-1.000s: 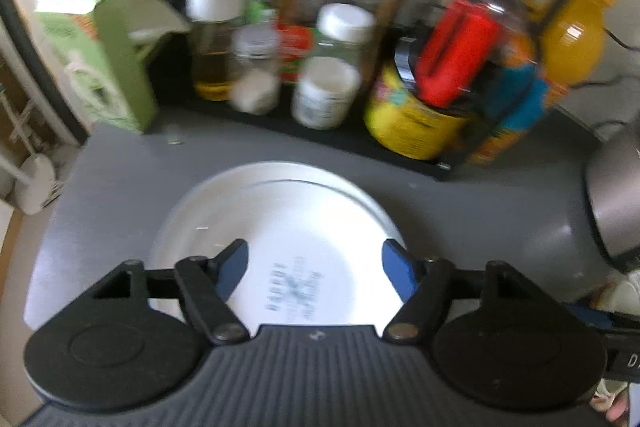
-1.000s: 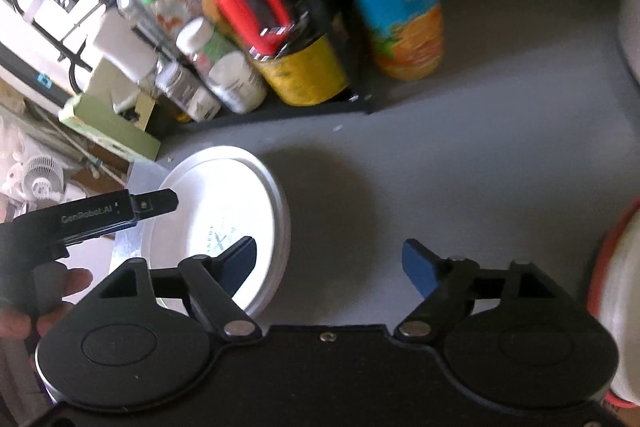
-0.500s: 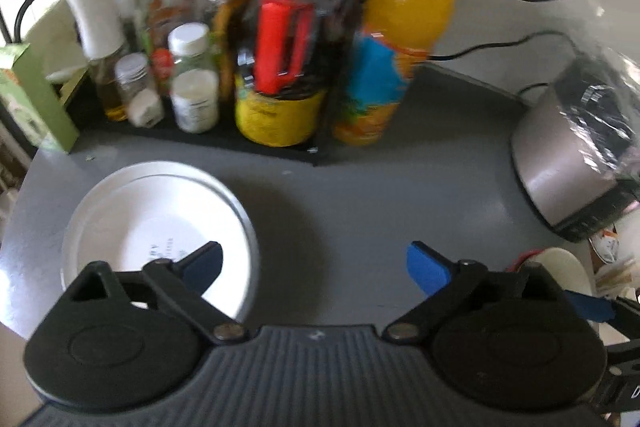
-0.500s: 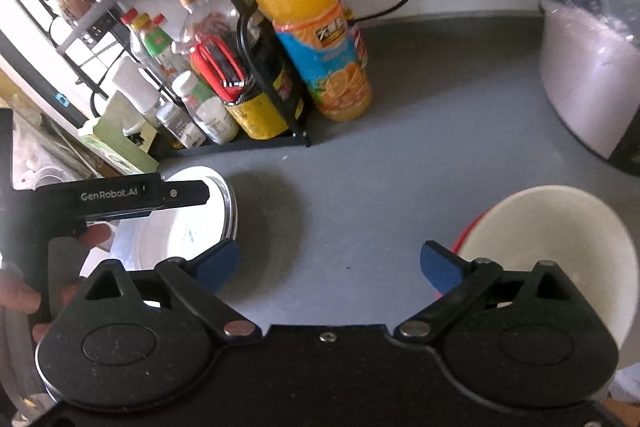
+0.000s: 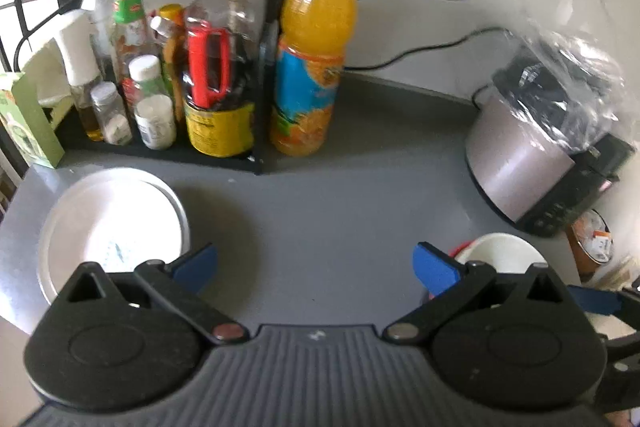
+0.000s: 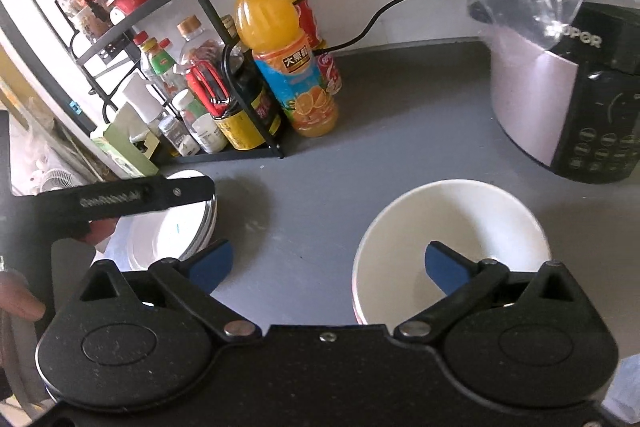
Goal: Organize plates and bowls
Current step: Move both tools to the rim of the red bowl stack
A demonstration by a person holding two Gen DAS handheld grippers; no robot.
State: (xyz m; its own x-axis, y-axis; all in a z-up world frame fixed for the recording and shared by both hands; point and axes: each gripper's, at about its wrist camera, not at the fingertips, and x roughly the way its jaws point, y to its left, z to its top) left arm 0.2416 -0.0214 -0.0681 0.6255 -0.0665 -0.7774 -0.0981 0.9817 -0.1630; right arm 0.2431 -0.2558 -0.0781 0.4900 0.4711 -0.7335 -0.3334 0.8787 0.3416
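Note:
A white plate (image 5: 108,223) lies on the grey counter at the left; it also shows in the right wrist view (image 6: 172,231), partly behind the left gripper's body. A white bowl (image 6: 452,227) stands at the right on something red-rimmed; in the left wrist view the bowl (image 5: 500,251) is at the lower right. My left gripper (image 5: 316,267) is open and empty above the bare counter between plate and bowl. My right gripper (image 6: 328,263) is open and empty, its right fingertip (image 6: 444,267) in front of the bowl's inside.
A black rack (image 5: 276,39) with bottles and jars stands at the back left. An orange juice bottle (image 5: 312,55) stands beside it. A rice cooker (image 6: 560,99) under a plastic bag is at the right. A green box (image 5: 28,123) is at the far left. Cables run along the wall.
Both grippers have pulled back and swung right, away from the plate. The bowl has come into both views. Both stay open.

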